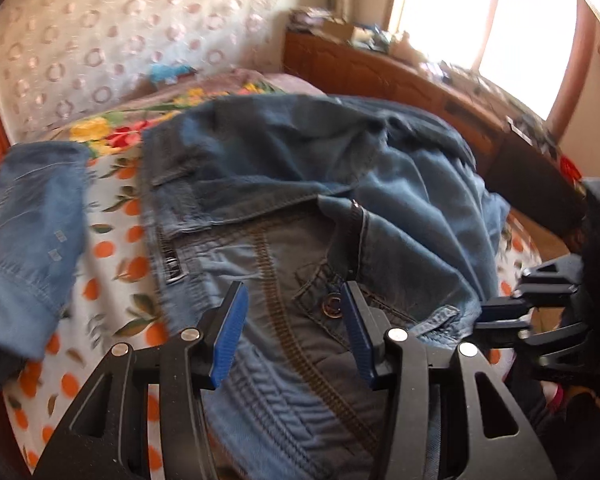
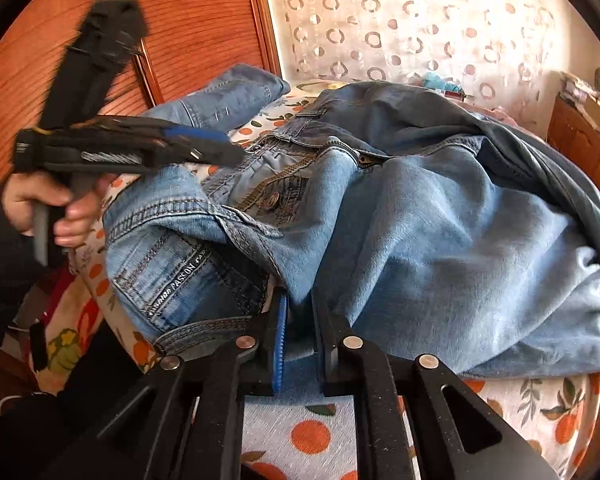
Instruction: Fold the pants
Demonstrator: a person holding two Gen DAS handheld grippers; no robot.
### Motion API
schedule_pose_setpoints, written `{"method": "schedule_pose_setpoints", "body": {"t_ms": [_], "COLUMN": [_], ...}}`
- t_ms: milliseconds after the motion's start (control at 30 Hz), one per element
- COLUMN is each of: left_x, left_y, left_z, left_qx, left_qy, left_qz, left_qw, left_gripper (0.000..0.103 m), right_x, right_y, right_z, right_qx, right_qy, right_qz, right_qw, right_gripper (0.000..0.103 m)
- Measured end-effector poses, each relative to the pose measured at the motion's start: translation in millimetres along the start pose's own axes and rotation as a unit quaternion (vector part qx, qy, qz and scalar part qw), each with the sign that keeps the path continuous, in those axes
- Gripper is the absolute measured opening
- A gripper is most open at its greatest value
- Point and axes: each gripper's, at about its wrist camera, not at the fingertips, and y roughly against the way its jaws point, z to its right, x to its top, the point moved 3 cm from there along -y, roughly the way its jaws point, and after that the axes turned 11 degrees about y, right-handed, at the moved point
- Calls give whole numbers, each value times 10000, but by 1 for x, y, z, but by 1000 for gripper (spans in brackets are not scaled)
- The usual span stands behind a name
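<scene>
Bed sheet point(image 2: 312, 436); right gripper point(image 2: 300, 320) pinching jeans point(image 2: 440, 220), unseen from left wrist.

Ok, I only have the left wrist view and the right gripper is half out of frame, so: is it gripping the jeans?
Observer: Yes. The right gripper is shut on a fold of the jeans.
Operator: Which part is beside it?
Observer: A waistband label reading PASSON lies just left of its fingers.
Operator: And my left gripper, from the side?
Observer: The left gripper hangs above the waistband near the fly button, seemingly clear of the cloth.
</scene>
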Motion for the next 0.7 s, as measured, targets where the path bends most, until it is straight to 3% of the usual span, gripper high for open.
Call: {"method": "schedule_pose_setpoints", "body": {"t_ms": [200, 300, 367, 500, 700], "left_x": [5, 4, 5, 4, 5], "left_y": [-26, -31, -34, -40, -46], "left_z": [0, 3, 5, 12, 22], "left_qx": [64, 85, 110, 70, 135], "left_qy": [-189, -336, -379, -440, -597], "left_qz": [-404, -464, -505, -529, -537], "left_qw": [9990, 9983, 9979, 9976, 9967], "left_gripper": [49, 46, 35, 25, 24], "right_x": [-5, -11, -15, -19, -10], "right_y": [21, 37, 48, 56, 60], "right_z": [5, 11, 16, 26, 28], "right_qx": [238, 64, -154, -494, -665], "right_qy": [-253, -304, -284, -251, -230], "right_qz": [101, 104, 88, 53, 169], "right_qw": [9993, 9995, 9994, 9985, 9974], "right_gripper": [17, 17, 17, 18, 18]}}
